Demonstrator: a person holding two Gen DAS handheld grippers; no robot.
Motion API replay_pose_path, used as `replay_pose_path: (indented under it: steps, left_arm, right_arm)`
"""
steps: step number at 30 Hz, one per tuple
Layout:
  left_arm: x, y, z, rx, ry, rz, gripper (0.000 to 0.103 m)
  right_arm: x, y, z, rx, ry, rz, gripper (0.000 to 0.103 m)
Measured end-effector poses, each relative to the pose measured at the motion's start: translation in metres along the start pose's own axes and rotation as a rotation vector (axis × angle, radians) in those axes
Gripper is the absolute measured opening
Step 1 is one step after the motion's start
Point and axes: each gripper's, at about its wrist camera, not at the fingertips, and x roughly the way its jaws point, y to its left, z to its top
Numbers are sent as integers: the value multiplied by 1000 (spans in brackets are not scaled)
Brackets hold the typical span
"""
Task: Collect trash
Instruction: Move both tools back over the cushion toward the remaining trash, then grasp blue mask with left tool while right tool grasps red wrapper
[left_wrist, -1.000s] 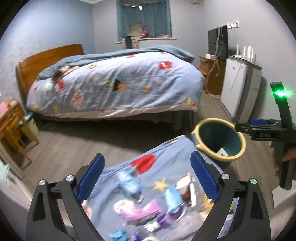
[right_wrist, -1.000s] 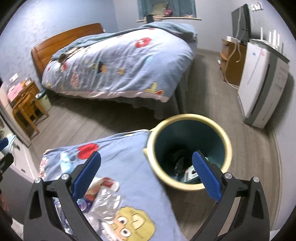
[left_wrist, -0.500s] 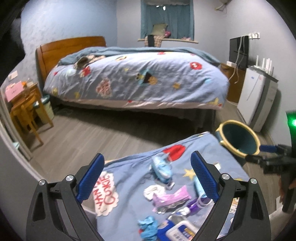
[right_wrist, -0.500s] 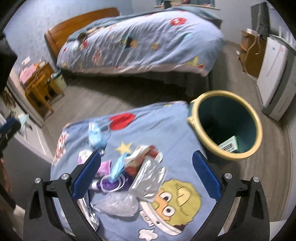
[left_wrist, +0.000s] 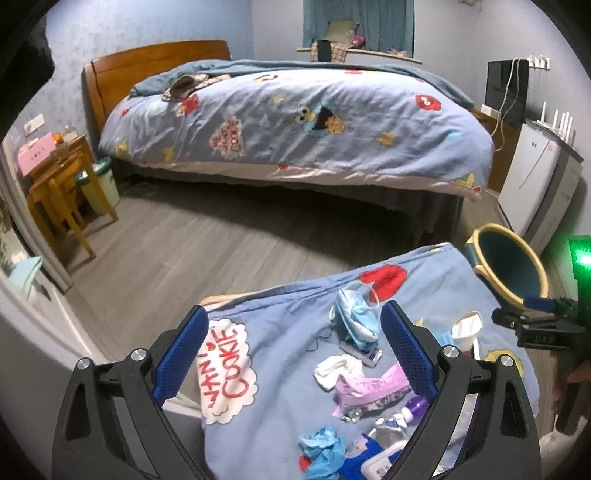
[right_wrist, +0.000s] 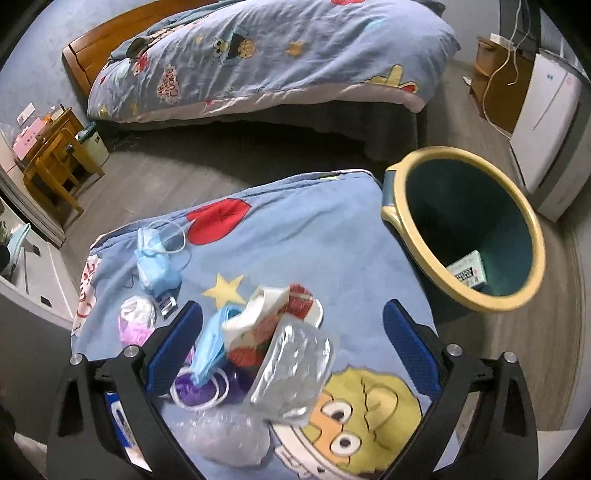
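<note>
Trash lies on a blue cartoon-print cloth over a low table. In the left wrist view I see a blue face mask, a white crumpled tissue, a purple wrapper and a blue crumpled scrap. My left gripper is open and empty above the cloth. In the right wrist view my right gripper is open above a red-and-white carton, a clear plastic bag and a blue mask. The teal bin with a yellow rim stands right of the table and holds a small box.
A large bed fills the back of the room. A wooden side table and a small bin stand at the left. A white appliance stands at the right wall. Grey wood floor lies between bed and table.
Both grippers have pulled back from the bin and swung left over the cloth. The right gripper now hangs over the trash pile instead of the bin. Both stay open.
</note>
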Motion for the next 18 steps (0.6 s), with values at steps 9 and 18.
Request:
replay_pose_path:
  steps: [9,18]
  left_arm:
    - [60,-7,8,1,49,16,94]
    - [119,-37,-2,37,131,-23,91]
  right_arm:
    - [30,-3,15,16,72,102,58]
    - [46,10,6,-12,148,135,19]
